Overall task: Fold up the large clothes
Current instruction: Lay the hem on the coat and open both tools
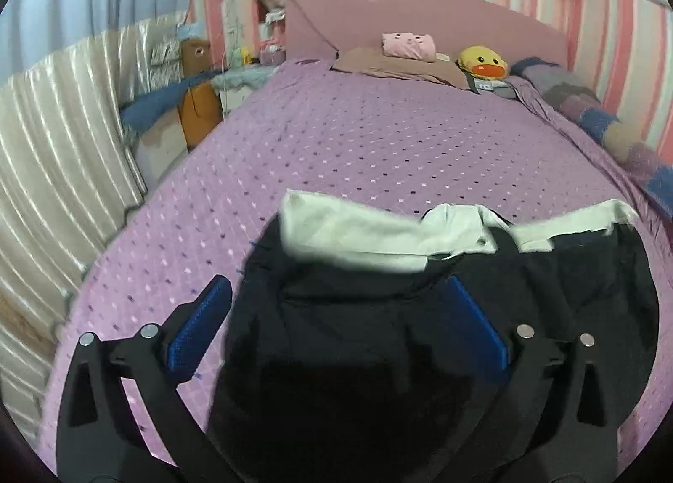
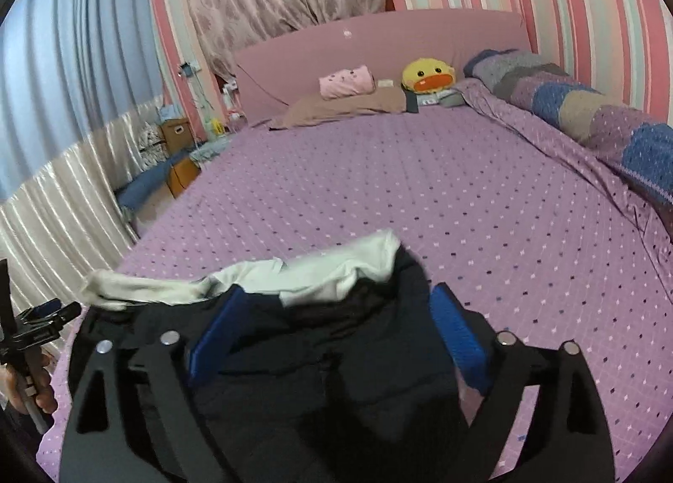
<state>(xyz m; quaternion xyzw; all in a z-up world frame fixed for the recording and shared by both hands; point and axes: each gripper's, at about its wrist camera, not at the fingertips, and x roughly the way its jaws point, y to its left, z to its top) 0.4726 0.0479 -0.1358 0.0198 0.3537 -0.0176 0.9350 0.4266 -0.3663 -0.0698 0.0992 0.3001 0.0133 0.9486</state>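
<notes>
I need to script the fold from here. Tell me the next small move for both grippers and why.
Probably close both grippers on the cloth. The left gripper and right gripper both stand open, with the dark garment bunched between their blue pads, its white lining turned out at the far edge. Nothing is pinched yet, so lifting now would likely leave it on the purple bedspread.

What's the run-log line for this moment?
left tongs: open, straddling dark garment | right tongs: open, over it | white lining: showing | bed

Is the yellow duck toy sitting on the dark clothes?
No, the yellow plush duck sits far off by the pink headboard.
</notes>
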